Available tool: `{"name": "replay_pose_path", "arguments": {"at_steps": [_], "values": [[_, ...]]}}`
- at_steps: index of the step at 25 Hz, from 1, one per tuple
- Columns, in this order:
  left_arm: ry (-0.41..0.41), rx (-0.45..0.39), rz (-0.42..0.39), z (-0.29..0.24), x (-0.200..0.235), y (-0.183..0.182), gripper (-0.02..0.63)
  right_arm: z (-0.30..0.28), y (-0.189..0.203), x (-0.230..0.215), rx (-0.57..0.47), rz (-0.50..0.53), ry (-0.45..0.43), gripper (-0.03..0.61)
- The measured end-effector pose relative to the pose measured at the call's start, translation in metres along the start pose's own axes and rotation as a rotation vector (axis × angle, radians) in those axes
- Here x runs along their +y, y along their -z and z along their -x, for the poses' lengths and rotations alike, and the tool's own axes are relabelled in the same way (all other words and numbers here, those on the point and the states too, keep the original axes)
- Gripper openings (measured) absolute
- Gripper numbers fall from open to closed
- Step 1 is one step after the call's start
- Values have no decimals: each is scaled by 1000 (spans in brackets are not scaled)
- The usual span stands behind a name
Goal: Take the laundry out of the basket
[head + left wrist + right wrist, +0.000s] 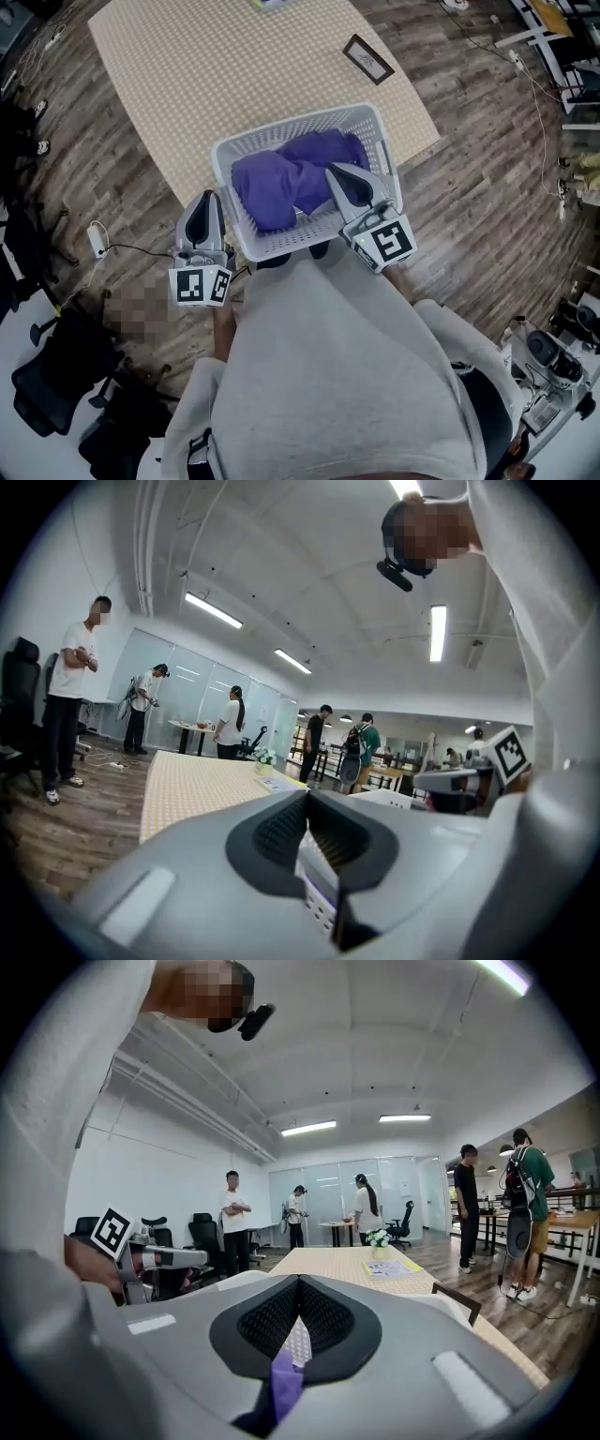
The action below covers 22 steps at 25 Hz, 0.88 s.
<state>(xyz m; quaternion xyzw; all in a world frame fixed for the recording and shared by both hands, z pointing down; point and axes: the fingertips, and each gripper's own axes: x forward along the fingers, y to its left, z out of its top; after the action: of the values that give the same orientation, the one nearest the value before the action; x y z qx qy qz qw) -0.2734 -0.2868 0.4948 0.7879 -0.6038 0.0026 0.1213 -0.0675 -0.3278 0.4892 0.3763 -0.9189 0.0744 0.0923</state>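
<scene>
Two grippers are hovering at the white basket [281, 242], which is sitting at the near edge of the rug [234, 66], partly on the wooden floor [122, 178]. Purple laundry [281, 183] is lying heaped inside. The left gripper [204, 199] is hanging just outside the basket's left wall, jaws together. The right gripper [333, 171] is reaching over its near right corner, jaws together above the laundry.

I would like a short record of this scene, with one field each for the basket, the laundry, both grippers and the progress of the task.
basket: white basket on the wooden floor, at the edge of the rug
laundry: purple laundry, lying inside the basket
left gripper: fingers together, outside the basket's left wall
right gripper: fingers together, over the laundry
progress: laundry not yet taken out
</scene>
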Motion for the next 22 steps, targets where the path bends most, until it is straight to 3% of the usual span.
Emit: {"name": "replay_pose_path", "arguments": {"at_steps": [3, 5, 8, 12, 14, 17, 20, 21, 22], "values": [[11, 9, 15, -3, 2, 6, 11, -6, 4, 2, 30, 16, -12, -2], [15, 10, 23, -4, 5, 6, 11, -11, 8, 6, 75, 95, -34, -2], [16, -3, 29, -7, 8, 2, 11, -19, 19, 19, 177, 369, -96, -2], [17, -14, 29, -6, 9, -1, 11, -26, 59, 42, 344, 882, -236, -2], [16, -17, 32, -6, 9, -1, 11, -25, 84, 48, 432, 1063, -320, -2], [9, -22, 40, -4, 9, -1, 11, -21, 111, 53, 529, 1090, -420, 0], [-2, -24, 44, -2, 10, 0, 11, -20, 126, 46, 635, 985, -441, 2], [-4, -25, 45, -2, 10, 0, 11, -20, 132, 44, 686, 942, -454, 31], [-8, -27, 46, -2, 10, -1, 11, -20, 140, 42, 742, 907, -476, 233]]}}
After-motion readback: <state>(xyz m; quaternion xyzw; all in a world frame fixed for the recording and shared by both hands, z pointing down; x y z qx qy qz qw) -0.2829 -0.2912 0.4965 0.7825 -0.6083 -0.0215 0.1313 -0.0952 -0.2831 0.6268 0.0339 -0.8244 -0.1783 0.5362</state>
